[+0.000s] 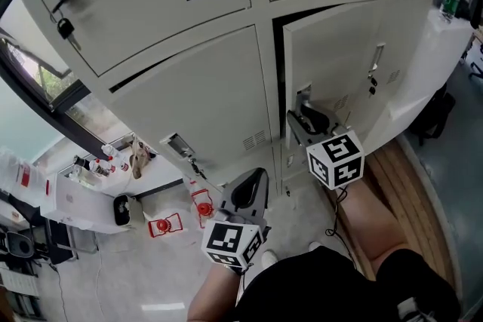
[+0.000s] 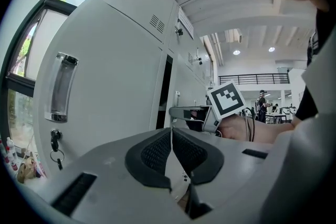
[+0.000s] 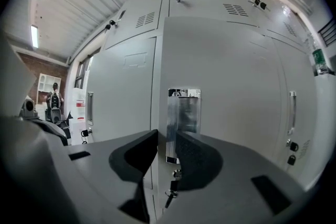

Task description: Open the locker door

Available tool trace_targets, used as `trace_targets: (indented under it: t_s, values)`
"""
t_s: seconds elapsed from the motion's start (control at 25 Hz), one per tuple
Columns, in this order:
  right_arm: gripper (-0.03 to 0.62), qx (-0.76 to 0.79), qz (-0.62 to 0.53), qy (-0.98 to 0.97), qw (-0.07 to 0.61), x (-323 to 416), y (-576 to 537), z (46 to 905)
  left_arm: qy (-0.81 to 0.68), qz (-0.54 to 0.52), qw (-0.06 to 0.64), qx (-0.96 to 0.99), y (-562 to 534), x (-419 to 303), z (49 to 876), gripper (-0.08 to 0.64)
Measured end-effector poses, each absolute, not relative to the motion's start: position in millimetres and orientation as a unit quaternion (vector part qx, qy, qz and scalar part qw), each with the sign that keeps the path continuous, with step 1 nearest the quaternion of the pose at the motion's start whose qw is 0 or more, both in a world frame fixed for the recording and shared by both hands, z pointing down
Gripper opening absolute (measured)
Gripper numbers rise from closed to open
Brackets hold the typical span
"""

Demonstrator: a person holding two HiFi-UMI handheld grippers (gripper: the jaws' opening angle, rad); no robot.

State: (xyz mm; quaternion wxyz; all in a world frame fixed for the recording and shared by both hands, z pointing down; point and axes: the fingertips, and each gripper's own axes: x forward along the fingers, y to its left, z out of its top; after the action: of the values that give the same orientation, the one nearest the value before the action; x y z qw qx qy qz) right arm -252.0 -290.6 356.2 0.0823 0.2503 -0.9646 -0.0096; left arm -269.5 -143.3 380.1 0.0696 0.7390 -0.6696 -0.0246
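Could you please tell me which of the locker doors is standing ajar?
The lower door whose handle the right gripper holds; a dark gap runs beside that handle, while the others look closed.

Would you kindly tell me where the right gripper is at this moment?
In the head view the right gripper is right of centre, closed on the handle at the left edge of the ajar locker door.

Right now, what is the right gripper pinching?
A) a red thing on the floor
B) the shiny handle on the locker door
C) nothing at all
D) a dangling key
B: in the right gripper view, the right gripper has one jaw on each side of the shiny handle of the locker door, closed against it.
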Motion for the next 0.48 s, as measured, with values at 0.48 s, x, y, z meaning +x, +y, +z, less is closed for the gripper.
trace_targets:
  t_s: [0.48]
  values:
    - [0.163,0.187,-0.006,-0.981,0.061,-184,-259,356,-0.619,-0.018,0.065,0.783,-149,-224,378,0.021]
